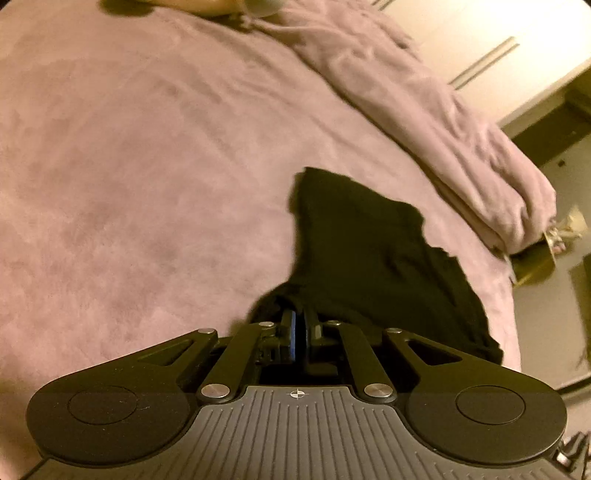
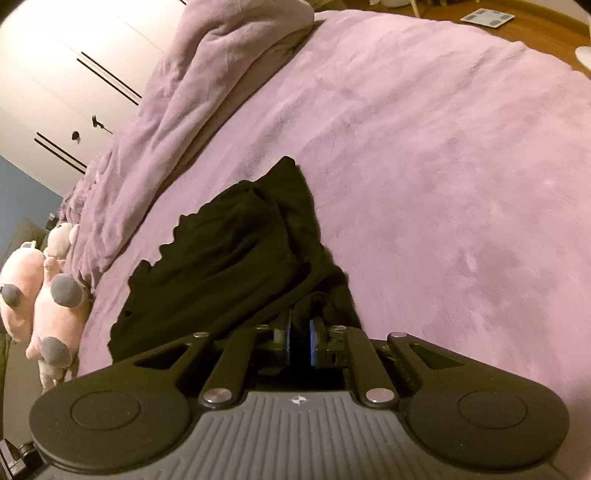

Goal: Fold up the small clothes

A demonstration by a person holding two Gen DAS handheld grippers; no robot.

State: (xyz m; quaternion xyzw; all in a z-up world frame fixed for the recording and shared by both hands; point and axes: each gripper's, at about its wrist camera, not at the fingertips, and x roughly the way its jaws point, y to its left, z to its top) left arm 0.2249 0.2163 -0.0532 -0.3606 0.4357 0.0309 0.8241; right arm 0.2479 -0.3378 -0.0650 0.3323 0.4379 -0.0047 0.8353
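A small black garment (image 1: 369, 251) with a scalloped edge hangs in folds over the pink-purple bed cover (image 1: 147, 166). My left gripper (image 1: 299, 332) is shut on one part of its near edge, the blue pads pressed together with cloth between them. In the right wrist view the same black garment (image 2: 229, 251) drapes to the left of my right gripper (image 2: 301, 332), which is shut on another part of its edge. The cloth hides both sets of fingertips. The garment looks lifted at the gripped edge and trails down onto the bed.
A rolled purple blanket (image 1: 443, 122) (image 2: 192, 103) lies along the far side of the bed. Pink plush toys (image 2: 48, 288) sit at the bed's left end. A white wardrobe (image 2: 55, 85) stands behind. Wooden floor with a scale (image 2: 487, 16) lies beyond the bed.
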